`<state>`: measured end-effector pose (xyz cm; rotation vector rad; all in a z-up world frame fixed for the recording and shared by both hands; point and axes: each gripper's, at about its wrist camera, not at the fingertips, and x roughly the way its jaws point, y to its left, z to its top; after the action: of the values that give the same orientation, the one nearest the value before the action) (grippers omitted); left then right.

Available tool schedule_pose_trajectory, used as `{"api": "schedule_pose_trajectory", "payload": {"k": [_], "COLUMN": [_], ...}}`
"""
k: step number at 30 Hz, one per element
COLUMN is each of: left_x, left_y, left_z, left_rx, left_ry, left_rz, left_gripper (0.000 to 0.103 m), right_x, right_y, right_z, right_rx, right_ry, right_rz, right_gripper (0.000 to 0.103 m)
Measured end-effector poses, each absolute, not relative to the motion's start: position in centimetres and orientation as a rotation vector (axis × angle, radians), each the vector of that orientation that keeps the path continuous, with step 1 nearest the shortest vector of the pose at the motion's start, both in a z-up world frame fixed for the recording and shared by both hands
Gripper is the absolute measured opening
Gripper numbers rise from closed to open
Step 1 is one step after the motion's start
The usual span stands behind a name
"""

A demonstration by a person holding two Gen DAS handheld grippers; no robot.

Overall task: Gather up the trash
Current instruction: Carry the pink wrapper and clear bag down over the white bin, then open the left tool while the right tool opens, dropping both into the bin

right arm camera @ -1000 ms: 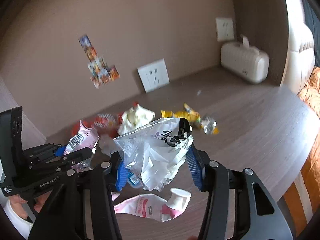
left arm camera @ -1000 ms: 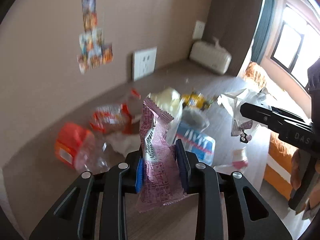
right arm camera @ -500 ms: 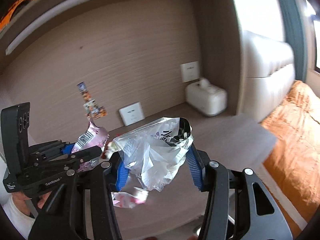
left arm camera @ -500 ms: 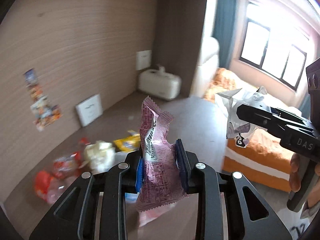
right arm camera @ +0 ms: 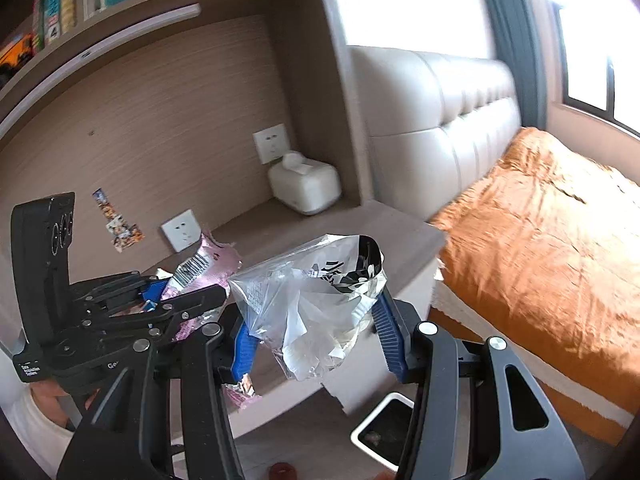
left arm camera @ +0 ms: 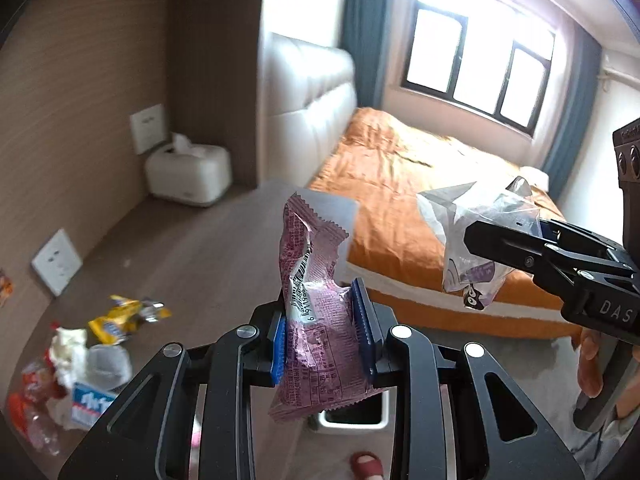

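Midair, left claw (left arm camera: 323, 344) pinching pink wrapper (left arm camera: 316, 320), bin (right arm camera: 386, 432) below desk edge (right arm camera: 416, 252)

White tissue box (right arm camera: 305, 190) sat at desk (left arm camera: 192, 256) rear corner beneath wall socket (right arm camera: 271, 148); orange bedspread (right arm camera: 552, 240) covered bed beside padded cream headboard (right arm camera: 440, 120); window (left arm camera: 476, 76) bright.
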<state>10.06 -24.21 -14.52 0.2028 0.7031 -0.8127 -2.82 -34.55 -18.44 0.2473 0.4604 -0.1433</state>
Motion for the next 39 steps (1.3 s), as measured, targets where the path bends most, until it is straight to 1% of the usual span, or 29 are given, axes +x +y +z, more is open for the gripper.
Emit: {"api": "schedule_pose_trajectory", "payload": {"k": [4,10,16,19,22,24,27,28,32,36,38,39], "left_x": [9.2,8.5,8.2,8.4,8.6,8.7,9.2,9.5,10.3,10.7,11.0,11.0], "left_y": [-27.0,-30.9,-34.5,-36.2,-37.6,-38.4,-39.2,-39.4,-40.4,-40.9,-41.0,-41.0], "left_z": [-15.7,-19.6,-25.6,-29.9,-34.1,-37.9,-43.1,-44.5,-52.3,-58.2,-61.0,-61.9], "left_rx": [0.23,0.278,0.333,0.359,0.388,0.413,0.419,0.419,0.445,0.447,0.457,0.461], "left_ry": [0.732,0.824,0.942,1.009,1.055,1.079,1.119,1.127,1.163,1.197,1.216,1.217], "left_rz": [-0.855,-0.902,-0.938,-0.959,-0.966,-0.969,-0.975,-0.975,-0.957,-0.936,-0.922,-0.916], "left_gripper": [0.028,0.028,0.028,0.028,0.028,0.028,0.028,0.028,0.028,0.028,0.028,0.029], "right_x": [-3.7,-4.1,-3.2,-2.3,-0.8,0.0,1.5,2.2,4.1,5.7,6.1,6.4], "right_y": [-36.1,-38.9,-41.7,-42.8,-44.4,-45.3,-46.4,-46.8,-47.9,-48.3,-48.2,-48.4], "right_z": [-19.8,-23.5,-29.5,-32.9,-37.4,-40.3,-45.6,-48.2,-55.7,-62.8,-65.2,-66.2], "right_rx": [0.266,0.327,0.407,0.428,0.471,0.485,0.489,0.491,0.5,0.512,0.531,0.546], "right_ry": [0.488,0.565,0.685,0.738,0.793,0.822,0.867,0.891,0.959,1.028,1.053,1.063], "right_rz": [-0.168,-0.19,-0.187,-0.188,-0.181,-0.176,-0.165,-0.158,-0.142,-0.124,-0.101,-0.092], "right_gripper": [0.052,0.053,0.053,0.053,0.053,0.053,0.053,0.053,0.053,0.053,0.055,0.06]}}
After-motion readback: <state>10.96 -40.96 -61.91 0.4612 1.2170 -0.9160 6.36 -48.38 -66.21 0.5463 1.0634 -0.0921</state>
